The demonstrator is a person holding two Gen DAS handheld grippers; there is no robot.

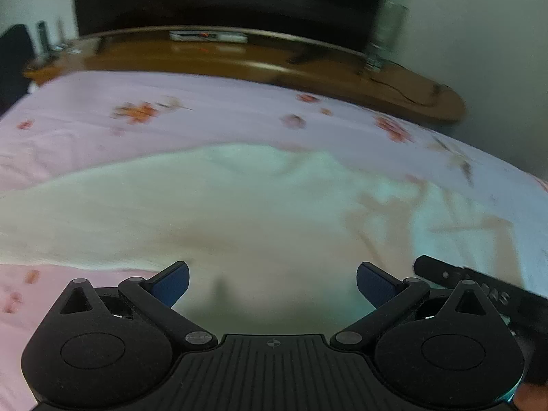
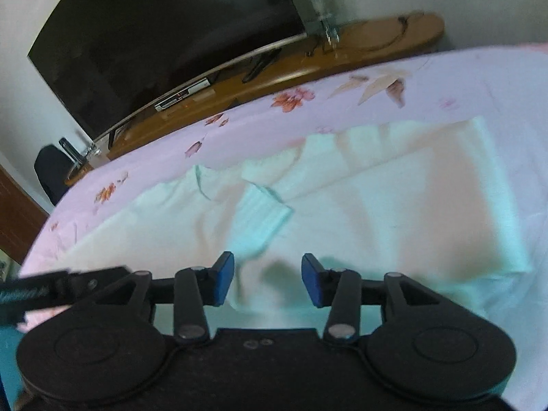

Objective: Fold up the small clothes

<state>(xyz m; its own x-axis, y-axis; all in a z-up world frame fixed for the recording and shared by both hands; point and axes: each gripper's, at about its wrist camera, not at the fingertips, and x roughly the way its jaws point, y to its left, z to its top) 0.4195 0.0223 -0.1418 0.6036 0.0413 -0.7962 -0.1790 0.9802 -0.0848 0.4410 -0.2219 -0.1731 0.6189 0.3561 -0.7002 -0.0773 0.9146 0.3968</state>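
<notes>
White garment (image 2: 342, 212) spread flat on floral bedsheet (image 2: 462, 78) — laid out for folding, sleeve (image 2: 260, 219) already turned inward. Left gripper (image 1: 272, 287) wide open, right gripper (image 2: 268, 281) partly open, both empty above garment's near edge — probably poised for next pinch.

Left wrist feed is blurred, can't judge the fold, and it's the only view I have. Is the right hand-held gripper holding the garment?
Observer: No. The right hand-held gripper is open over the white garment, with nothing between its pads.
Operator: Sleeve folded in?
Observer: It looks so. A ribbed sleeve end lies on top of the body.
Operator: Far side tidy?
Observer: The garment's right edge is a straight line on the pink floral sheet.
</notes>
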